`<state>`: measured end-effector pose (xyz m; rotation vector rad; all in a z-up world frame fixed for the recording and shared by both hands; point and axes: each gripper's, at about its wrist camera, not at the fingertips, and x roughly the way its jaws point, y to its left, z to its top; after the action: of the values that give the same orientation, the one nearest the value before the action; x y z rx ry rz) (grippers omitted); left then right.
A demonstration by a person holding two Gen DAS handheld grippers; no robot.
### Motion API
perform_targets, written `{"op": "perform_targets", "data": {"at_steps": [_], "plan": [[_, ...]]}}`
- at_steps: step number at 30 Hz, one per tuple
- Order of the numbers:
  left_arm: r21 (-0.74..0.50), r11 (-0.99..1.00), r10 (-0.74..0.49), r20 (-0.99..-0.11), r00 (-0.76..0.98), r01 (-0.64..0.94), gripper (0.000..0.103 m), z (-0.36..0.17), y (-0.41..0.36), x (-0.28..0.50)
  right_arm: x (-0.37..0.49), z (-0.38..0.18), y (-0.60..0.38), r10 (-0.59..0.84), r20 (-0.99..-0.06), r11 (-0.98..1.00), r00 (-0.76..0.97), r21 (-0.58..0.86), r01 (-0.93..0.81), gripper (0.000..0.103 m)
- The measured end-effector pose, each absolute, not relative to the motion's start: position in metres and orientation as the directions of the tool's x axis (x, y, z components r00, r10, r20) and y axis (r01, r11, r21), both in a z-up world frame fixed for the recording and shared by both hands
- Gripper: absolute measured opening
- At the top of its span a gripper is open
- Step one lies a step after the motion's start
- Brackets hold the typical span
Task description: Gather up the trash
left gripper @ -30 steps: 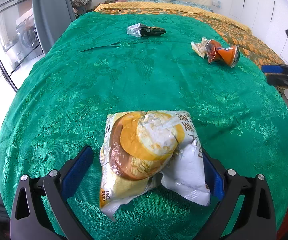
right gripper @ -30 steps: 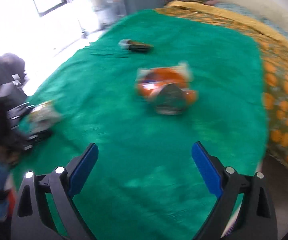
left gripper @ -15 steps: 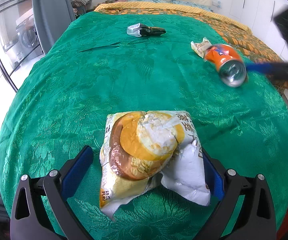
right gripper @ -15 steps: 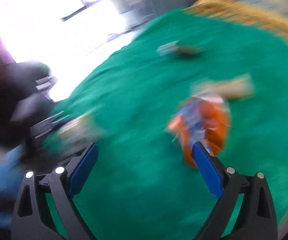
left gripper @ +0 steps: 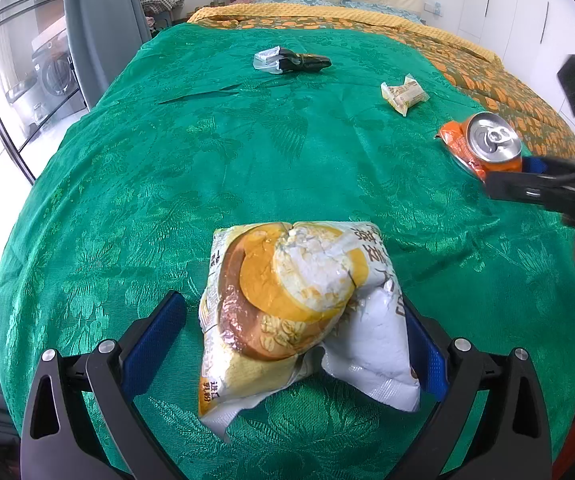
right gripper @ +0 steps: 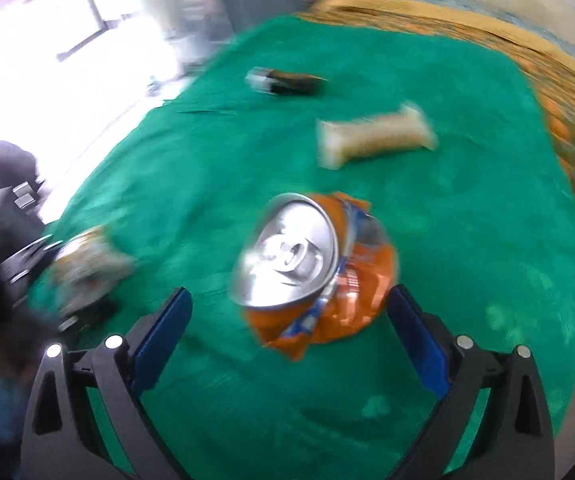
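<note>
Both spread wide on green bedspread (left gripper: 135,168).
Left gripper (left gripper: 291,344) straddling crumpled snack bag (left gripper: 299,308); right gripper (right gripper: 289,324) flanking crushed orange can (right gripper: 311,272), unclamped.

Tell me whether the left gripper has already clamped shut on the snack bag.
No. The left gripper is open, one finger on each side of the snack bag, with green cloth showing between the bag and its left finger.
</note>
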<state>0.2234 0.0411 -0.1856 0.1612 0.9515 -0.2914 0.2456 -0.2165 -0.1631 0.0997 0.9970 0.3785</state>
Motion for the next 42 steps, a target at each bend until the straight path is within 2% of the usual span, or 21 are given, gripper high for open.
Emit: {"op": "perform_targets", "data": {"at_steps": [4, 6, 9, 13, 16, 17, 18, 19, 21, 26, 29, 32, 34, 36, 38, 40, 42], "plan": [[0.008, 0.949, -0.174, -0.820, 0.545, 0.315, 0.098, -0.186, 0.041, 0.223, 0.242, -0.167, -0.228, 0.362, -0.762, 0.930, 0.537, 0.333, -0.156, 0.096], [0.008, 0.949, -0.174, -0.820, 0.545, 0.315, 0.098, -0.186, 0.041, 0.223, 0.232, -0.167, -0.231, 0.326, -0.758, 0.942, 0.565, 0.311, -0.126, 0.096], [0.008, 0.949, -0.174, -0.820, 0.545, 0.315, 0.098, -0.186, 0.041, 0.223, 0.227, -0.170, -0.217, 0.255, -0.785, 0.967, 0.564, 0.203, -0.154, 0.096], [0.008, 0.949, -0.174, -0.820, 0.545, 0.315, 0.098, -0.186, 0.041, 0.223, 0.240, -0.166, -0.219, 0.396, -0.731, 0.912, 0.556, 0.381, -0.149, 0.096], [0.008, 0.949, -0.174, -0.820, 0.545, 0.315, 0.098, -0.186, 0.041, 0.223, 0.250, -0.163, -0.215, 0.432, -0.701, 0.892, 0.567, 0.426, -0.153, 0.095], [0.008, 0.949, -0.174, -0.820, 0.545, 0.315, 0.098, -0.186, 0.041, 0.223, 0.254, -0.164, -0.215, 0.442, -0.699, 0.886, 0.562, 0.439, -0.150, 0.087], [0.008, 0.949, -0.174, -0.820, 0.545, 0.315, 0.098, -0.186, 0.041, 0.223, 0.255, -0.163, -0.214, 0.440, -0.701, 0.886, 0.561, 0.441, -0.143, 0.066], [0.007, 0.949, -0.175, -0.820, 0.545, 0.315, 0.098, -0.186, 0.041, 0.223, 0.258, -0.163, -0.213, 0.432, -0.709, 0.890, 0.558, 0.433, -0.139, 0.057], [0.003, 0.949, -0.178, -0.820, 0.544, 0.315, 0.098, -0.185, 0.041, 0.224, 0.257, -0.161, -0.211, 0.426, -0.713, 0.896, 0.556, 0.418, -0.150, 0.053], [-0.018, 0.949, -0.196, -0.816, 0.544, 0.315, 0.098, -0.185, 0.043, 0.226, 0.231, -0.144, -0.198, 0.343, -0.740, 0.939, 0.579, 0.263, -0.220, 0.053], [-0.081, 0.945, -0.251, -0.802, 0.542, 0.318, 0.098, -0.182, 0.050, 0.224, 0.202, -0.130, -0.199, 0.288, -0.738, 0.954, 0.610, 0.163, -0.253, 0.053], [-0.126, 0.935, -0.294, -0.799, 0.524, 0.332, 0.098, -0.178, 0.053, 0.224, 0.176, -0.122, -0.205, 0.283, -0.726, 0.952, 0.627, 0.135, -0.274, 0.053], [-0.103, 0.930, -0.287, -0.802, 0.523, 0.353, 0.098, -0.176, 0.045, 0.221, 0.159, -0.119, -0.213, 0.285, -0.721, 0.952, 0.632, 0.135, -0.275, 0.053], [-0.032, 0.930, -0.239, -0.809, 0.536, 0.366, 0.093, -0.176, 0.033, 0.219, 0.146, -0.119, -0.221, 0.290, -0.718, 0.952, 0.633, 0.149, -0.267, 0.053], [0.006, 0.932, -0.205, -0.817, 0.539, 0.363, 0.083, -0.177, 0.028, 0.221, 0.134, -0.119, -0.230, 0.286, -0.718, 0.955, 0.635, 0.157, -0.253, 0.053], [-0.005, 0.936, -0.205, -0.823, 0.530, 0.353, 0.077, -0.177, 0.026, 0.229, 0.122, -0.120, -0.243, 0.285, -0.717, 0.956, 0.637, 0.168, -0.238, 0.053], [-0.016, 0.940, -0.206, -0.824, 0.528, 0.341, 0.067, -0.176, 0.027, 0.235, 0.111, -0.120, -0.258, 0.294, -0.712, 0.955, 0.637, 0.200, -0.217, 0.053]]}}
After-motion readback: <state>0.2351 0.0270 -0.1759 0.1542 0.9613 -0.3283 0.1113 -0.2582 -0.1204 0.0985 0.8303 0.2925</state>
